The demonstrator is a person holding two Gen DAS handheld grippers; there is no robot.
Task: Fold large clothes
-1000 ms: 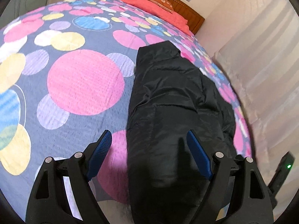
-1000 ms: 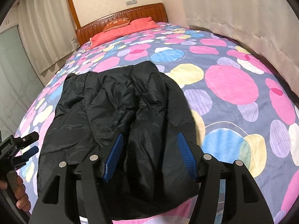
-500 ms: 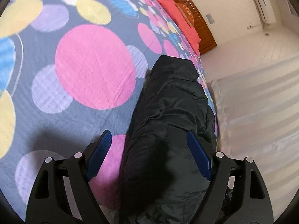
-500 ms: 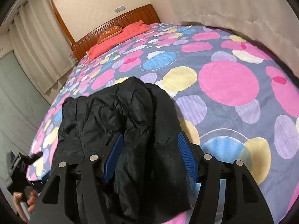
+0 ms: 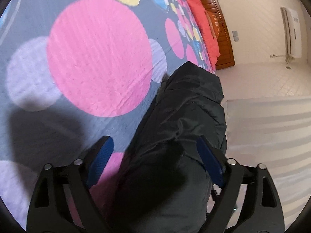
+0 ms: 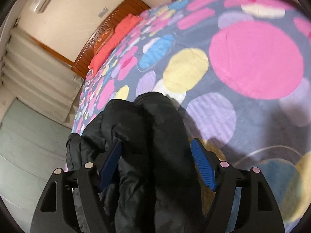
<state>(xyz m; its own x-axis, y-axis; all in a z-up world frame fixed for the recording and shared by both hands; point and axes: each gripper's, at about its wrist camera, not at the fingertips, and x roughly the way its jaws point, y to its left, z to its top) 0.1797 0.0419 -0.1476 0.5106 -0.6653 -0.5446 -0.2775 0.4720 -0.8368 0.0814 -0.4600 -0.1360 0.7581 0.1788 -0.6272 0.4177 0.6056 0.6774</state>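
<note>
now both our tongs, left gripper (image 5: pixel 153 159) and right gripper (image 6: pixel 155 159), are spreading around the puffy black quilted jacket (image 5: pixel 182 128); we should bite one hem layer evenly.

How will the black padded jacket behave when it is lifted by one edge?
The black jacket will probably sag and unfold, since it lies in soft puffy folds. Its smooth, slightly shiny shell may slip between fingers. It looks light for its bulk.

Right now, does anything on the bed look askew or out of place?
The black jacket lies bunched in puffy folds rather than flat, close to the bedspread's edge on the curtain side. Otherwise nothing is spilled or visibly damaged.
</note>
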